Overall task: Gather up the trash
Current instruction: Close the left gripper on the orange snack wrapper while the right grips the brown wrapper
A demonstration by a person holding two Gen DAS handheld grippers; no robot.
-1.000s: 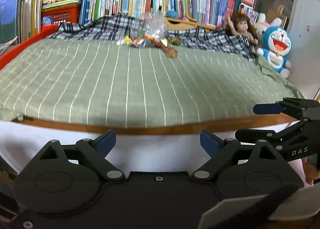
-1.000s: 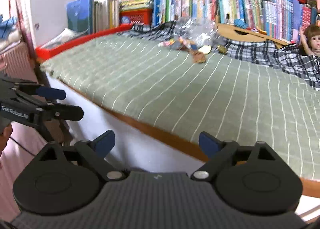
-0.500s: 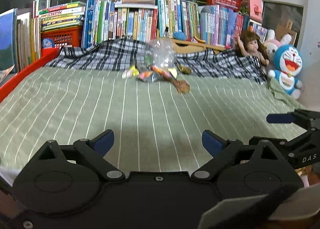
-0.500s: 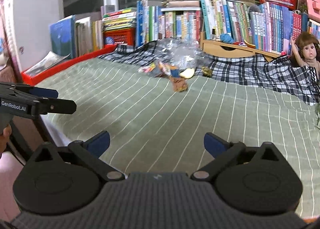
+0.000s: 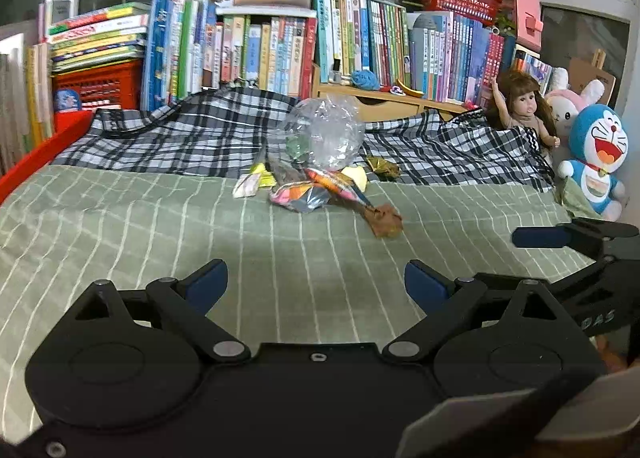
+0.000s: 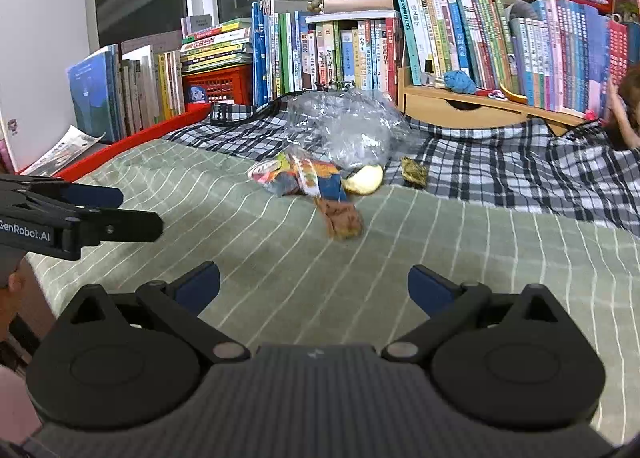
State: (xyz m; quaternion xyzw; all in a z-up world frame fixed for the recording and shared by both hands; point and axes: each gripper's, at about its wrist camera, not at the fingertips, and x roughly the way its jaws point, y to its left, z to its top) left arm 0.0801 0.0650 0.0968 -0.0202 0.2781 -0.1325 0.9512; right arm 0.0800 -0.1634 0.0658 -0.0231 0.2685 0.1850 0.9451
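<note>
left gripper (image 5: 316, 282) gaping | right gripper (image 6: 314, 284) gaping | trash pile (image 5: 316, 178) ahead, untouched

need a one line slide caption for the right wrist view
Right gripper, jaws open and empty, faces a trash pile and clear plastic bag on the green striped bedspread, left gripper alongside.

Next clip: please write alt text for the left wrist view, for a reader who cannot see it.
The open, empty left gripper points across a green striped bedspread toward a small pile of trash: a crumpled clear plastic bag, colourful wrappers and a brown scrap. Behind lie a plaid blanket, packed bookshelves, a doll and plush toys; the right gripper shows at the right edge.
</note>
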